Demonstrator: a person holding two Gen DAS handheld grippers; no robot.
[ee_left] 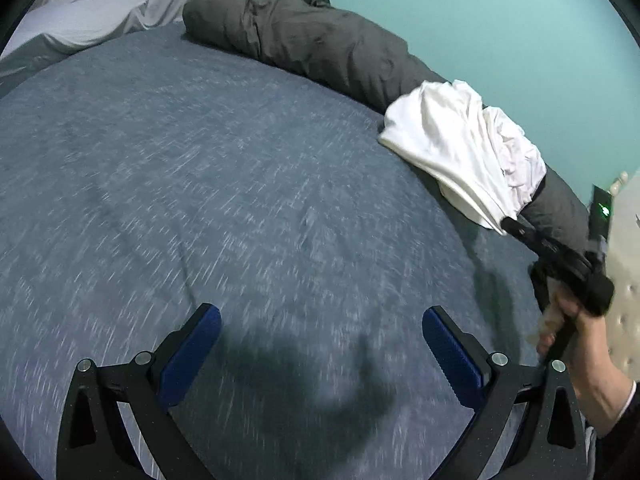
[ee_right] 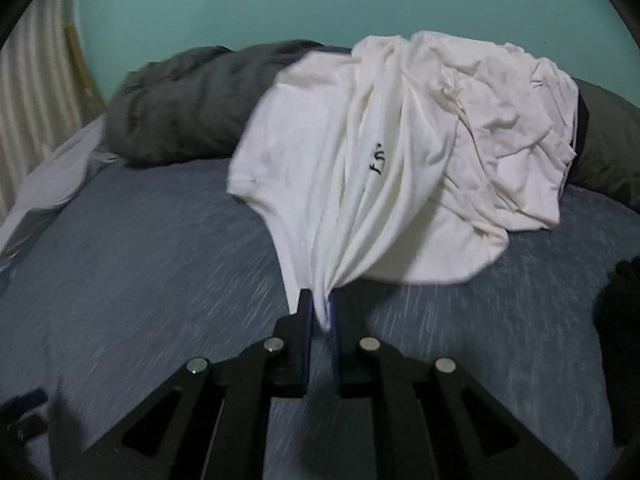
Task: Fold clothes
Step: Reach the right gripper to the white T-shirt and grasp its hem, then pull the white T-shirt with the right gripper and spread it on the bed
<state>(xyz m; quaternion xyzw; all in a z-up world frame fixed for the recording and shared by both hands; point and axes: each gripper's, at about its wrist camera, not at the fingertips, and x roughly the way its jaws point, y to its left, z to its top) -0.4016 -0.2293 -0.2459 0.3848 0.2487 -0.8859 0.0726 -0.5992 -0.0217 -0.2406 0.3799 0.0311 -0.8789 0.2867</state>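
A crumpled white t-shirt point(ee_right: 400, 152) with a small dark print lies draped over the grey duvet roll at the bed's far side; it also shows in the left wrist view point(ee_left: 460, 144). My right gripper point(ee_right: 320, 312) is shut on a bunched edge of the t-shirt, pulling the cloth taut toward the camera. It also shows in the left wrist view point(ee_left: 506, 224), held by a hand at the right. My left gripper point(ee_left: 322, 328) is open and empty, low over the blue bed sheet point(ee_left: 200, 200), well left of the shirt.
A rolled dark grey duvet point(ee_left: 300, 36) runs along the teal wall. A pale pillow point(ee_left: 100, 16) lies at the far left. A cream headboard or furniture piece point(ee_left: 628, 260) stands at the right. A dark object point(ee_right: 620, 320) sits at the right edge.
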